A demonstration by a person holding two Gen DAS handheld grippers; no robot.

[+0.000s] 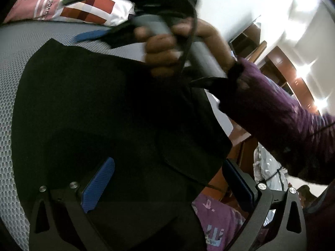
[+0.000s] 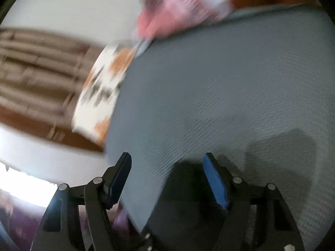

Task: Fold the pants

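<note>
Black pants lie spread flat on the grey textured bed cover and fill the middle of the left wrist view. My left gripper stands open just over the pants' near part, its blue pads wide apart and pressing on nothing. Beyond the pants a hand in a purple sleeve holds the right gripper's handle, whose blue pad points left over the bed. In the blurred right wrist view my right gripper is open over bare grey cover, nothing between its fingers.
A pink and white pillow lies at the bed's far end, also seen as a pink blur. A white and orange sheet hangs at the bed's edge, brown curtains beyond. Purple patterned cloth and wooden furniture are right of the bed.
</note>
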